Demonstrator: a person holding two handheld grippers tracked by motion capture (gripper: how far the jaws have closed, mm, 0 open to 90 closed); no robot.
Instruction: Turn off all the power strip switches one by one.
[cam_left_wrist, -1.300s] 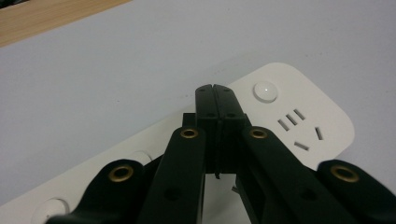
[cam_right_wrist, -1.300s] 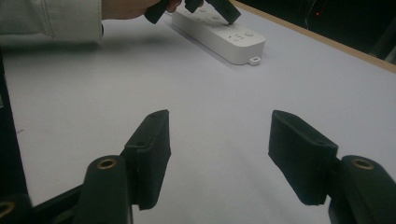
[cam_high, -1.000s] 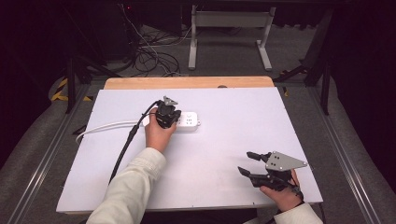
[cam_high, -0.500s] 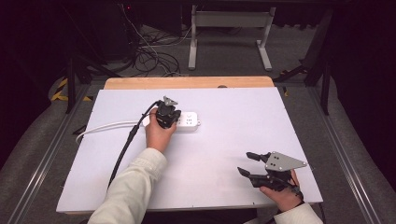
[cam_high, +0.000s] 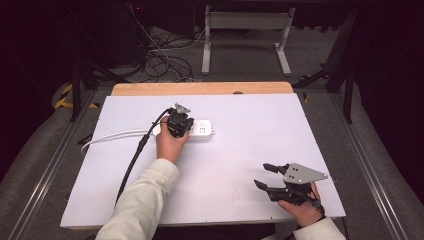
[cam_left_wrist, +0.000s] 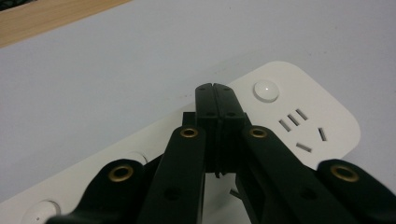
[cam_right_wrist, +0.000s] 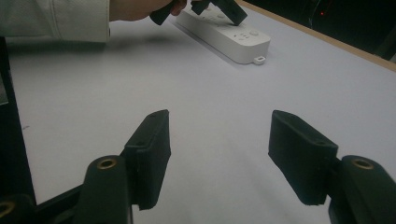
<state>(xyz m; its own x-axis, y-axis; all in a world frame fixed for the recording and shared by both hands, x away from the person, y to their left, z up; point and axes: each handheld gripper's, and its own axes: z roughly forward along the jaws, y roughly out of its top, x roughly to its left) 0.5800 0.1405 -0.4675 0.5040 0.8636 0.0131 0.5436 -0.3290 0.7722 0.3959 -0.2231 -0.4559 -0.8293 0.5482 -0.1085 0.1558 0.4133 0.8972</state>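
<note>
On the white counter (cam_high: 240, 150), a white power strip (cam_high: 202, 129) lies toward the far left-centre, its white cord (cam_high: 112, 136) trailing off to the left edge. The left gripper (cam_high: 178, 123) is poised over the strip's left part with its jaws pressed together and nothing between them; in the left gripper view its tips (cam_left_wrist: 216, 88) sit just above the strip (cam_left_wrist: 299, 116) beside a round button (cam_left_wrist: 266, 90). The right gripper (cam_high: 267, 176) rests near the counter's near right corner, jaws wide and empty, well apart from the strip.

The power strip (cam_left_wrist: 299, 121) is smooth, slightly glossy white plastic. The table (cam_high: 240, 150) looks matt white, edged in pale wood. The left gripper (cam_left_wrist: 215, 88) is matt black plastic.
</note>
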